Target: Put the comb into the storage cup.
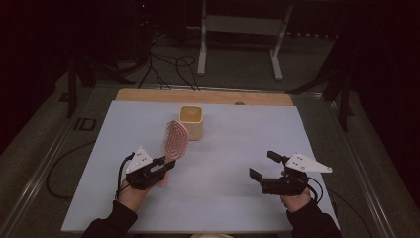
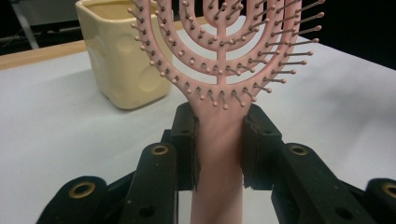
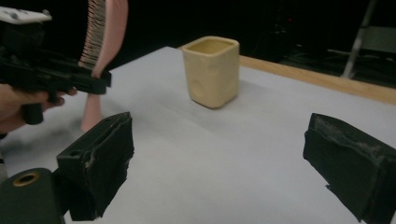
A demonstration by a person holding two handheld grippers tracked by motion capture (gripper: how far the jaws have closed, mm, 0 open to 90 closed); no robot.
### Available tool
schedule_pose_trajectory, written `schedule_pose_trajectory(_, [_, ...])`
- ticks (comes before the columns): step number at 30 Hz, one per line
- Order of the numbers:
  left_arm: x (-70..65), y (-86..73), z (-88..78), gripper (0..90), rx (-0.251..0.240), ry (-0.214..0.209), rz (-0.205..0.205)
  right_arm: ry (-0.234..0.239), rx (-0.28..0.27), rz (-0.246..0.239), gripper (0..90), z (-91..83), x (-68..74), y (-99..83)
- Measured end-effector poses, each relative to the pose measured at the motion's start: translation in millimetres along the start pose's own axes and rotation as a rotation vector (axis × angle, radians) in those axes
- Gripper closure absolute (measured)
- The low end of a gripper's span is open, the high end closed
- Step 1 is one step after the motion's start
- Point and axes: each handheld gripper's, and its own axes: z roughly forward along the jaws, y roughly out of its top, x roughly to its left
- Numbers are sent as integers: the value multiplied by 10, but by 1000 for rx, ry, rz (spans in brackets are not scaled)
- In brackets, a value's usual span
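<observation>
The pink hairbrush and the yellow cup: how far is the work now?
Done: the left gripper is shut on the handle of the pink hairbrush, holding it upright. In hand: the brush stands near the yellow cup, not in it. Left: probably putting it into the cup. The right gripper is open, holding nothing.

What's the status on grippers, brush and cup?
Left gripper shut on pink hairbrush handle, head up. Right gripper open, holding nothing. Yellow cup upright beyond brush, nothing between them.
</observation>
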Motion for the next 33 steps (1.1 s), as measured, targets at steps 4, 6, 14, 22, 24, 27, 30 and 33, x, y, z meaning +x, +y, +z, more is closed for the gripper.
schedule_pose_trajectory(4, [-1,2,-1,707,-2,-1,0,20,-2,-16,83,43,42,96])
schedule_pose_trajectory(6, [-5,4,-5,707,-5,-1,0,33,-7,-16,82,67,54,150])
schedule_pose_trajectory(14, [-8,3,-9,707,-6,-2,5,66,-3,-41,82,206,145,371])
schedule_pose_trajectory(22, [-20,1,1,707,-7,-9,7,114,-8,-42,82,372,275,519])
schedule_pose_trajectory(24, [-22,0,1,707,-9,-8,9,120,-7,-42,82,415,303,539])
schedule_pose_trajectory(27, [-23,2,-1,707,-11,-12,9,125,-2,-53,83,480,342,571])
schedule_pose_trajectory(30, [-25,2,0,707,-11,-15,9,139,3,-56,83,541,378,613])
schedule_pose_trajectory(33, [-25,2,3,707,-12,-17,8,157,4,-58,83,598,420,661])
